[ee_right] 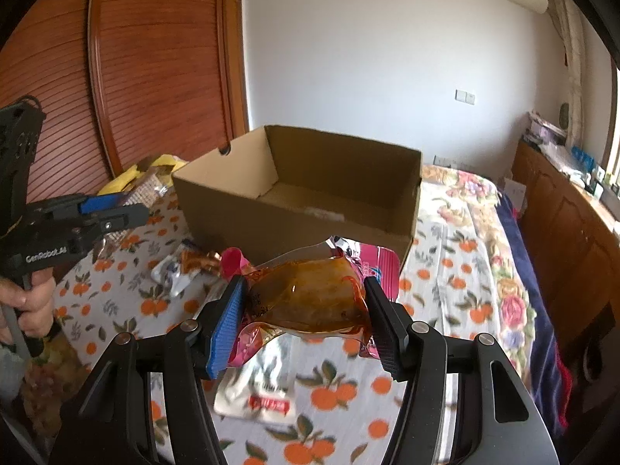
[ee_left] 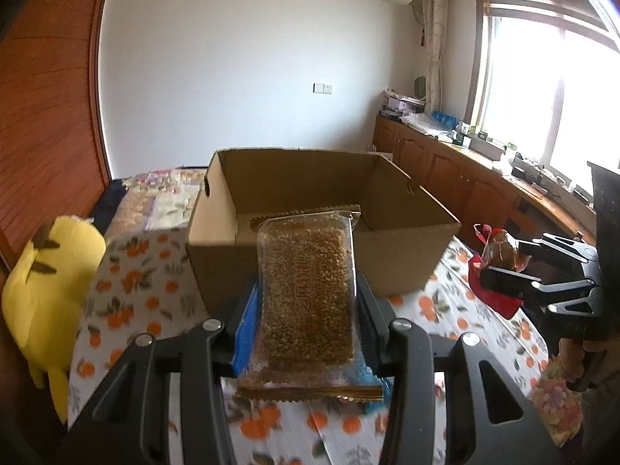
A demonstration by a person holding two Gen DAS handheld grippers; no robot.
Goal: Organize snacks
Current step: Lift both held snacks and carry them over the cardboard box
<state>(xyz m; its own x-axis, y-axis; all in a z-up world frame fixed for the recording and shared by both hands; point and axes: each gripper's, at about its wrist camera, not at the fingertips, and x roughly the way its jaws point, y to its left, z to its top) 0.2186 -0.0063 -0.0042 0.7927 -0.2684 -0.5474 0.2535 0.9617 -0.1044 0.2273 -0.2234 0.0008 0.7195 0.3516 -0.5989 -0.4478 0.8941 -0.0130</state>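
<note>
Through the left wrist view, our left tongs (ee_left: 308, 310) are clamped on the sesame bar (ee_left: 308, 294), a clear wrapper held by its long sides, up off the bed (ee_left: 131, 271) and just short of the cardboard box (ee_left: 403, 259). The box stands open, its near wall right ahead of the bar's far end. Off at the right edge we catch our right tongs (ee_left: 503, 267) with their own load.

Over to the right wrist view: our right tongs (ee_right: 306, 310) are clamped on the orange pouch (ee_right: 310, 298), soft and crumpled, lifted above the loose packets (ee_right: 255, 395) lying on the bed. The box (ee_right: 294, 217) sits beyond, toward the bed's far side.

The risk from here, as we judge it: that slick pouch could squirm out between the pads, or the bar's leading end could catch the box's near wall if we come in too low.
</note>
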